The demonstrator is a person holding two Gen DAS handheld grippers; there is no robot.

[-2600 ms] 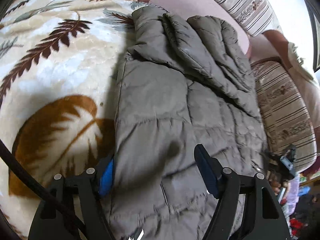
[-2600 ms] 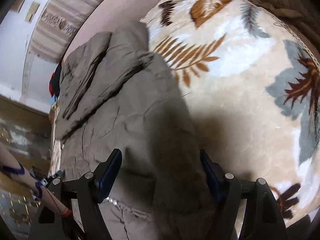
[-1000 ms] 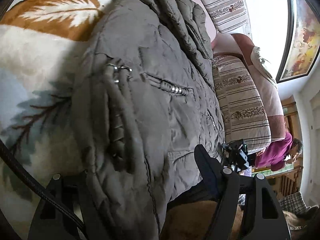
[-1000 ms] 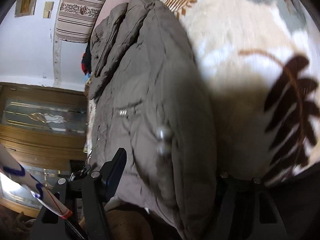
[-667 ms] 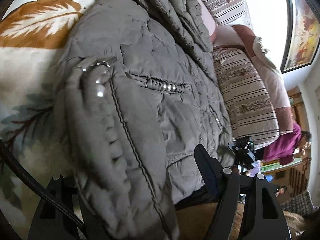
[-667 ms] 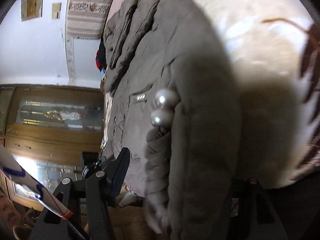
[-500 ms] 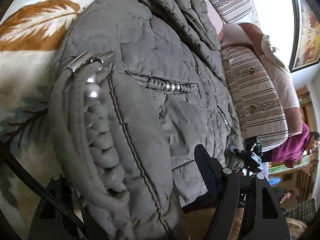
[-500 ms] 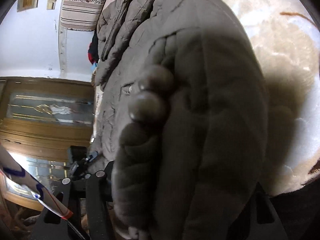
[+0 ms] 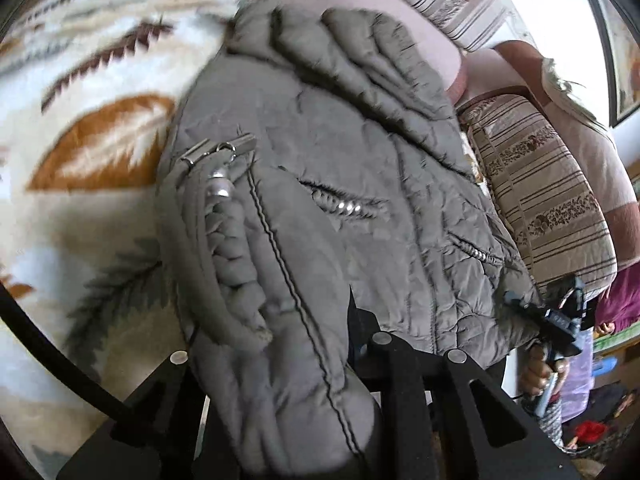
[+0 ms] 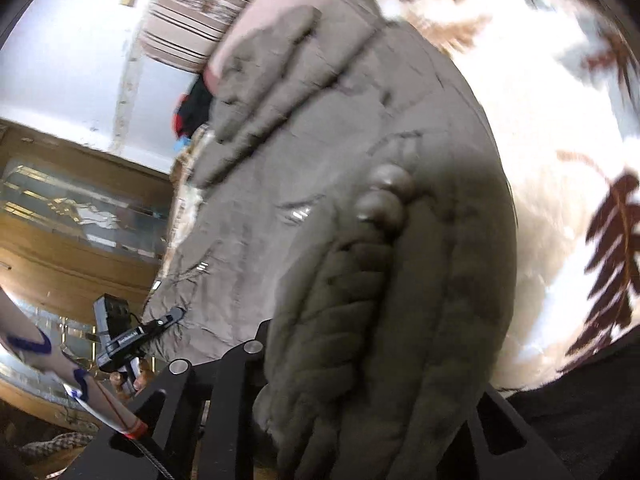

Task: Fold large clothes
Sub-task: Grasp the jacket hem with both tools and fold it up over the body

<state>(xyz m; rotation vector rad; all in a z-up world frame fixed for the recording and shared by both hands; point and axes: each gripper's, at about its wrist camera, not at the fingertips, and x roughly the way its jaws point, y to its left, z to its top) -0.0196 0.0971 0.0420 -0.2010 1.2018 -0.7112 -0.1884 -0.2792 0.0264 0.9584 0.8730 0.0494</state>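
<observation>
On the leaf-print blanket [image 9: 92, 152], a grey jacket [image 9: 360, 152] gripped at its near hem.

The left gripper [image 9: 280, 368] has its jaws closed on a thick bunch of hem beside the braided cord [image 9: 232, 248]; the right gripper [image 10: 360, 392] seems clamped likewise, though padding buries its fingertips. To fold cleanly, I'd carry both corners level toward the collar, keeping the hem taut and the cord tucked in. The sleeves' lie and the jacket's underside are hidden, and blur smears the far edge.

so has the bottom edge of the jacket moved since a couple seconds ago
Yes. The jacket hem, flat on the leaf blanket before, is now lifted and carried up toward the collar end by the striped cushion, bunched in both grippers.
</observation>
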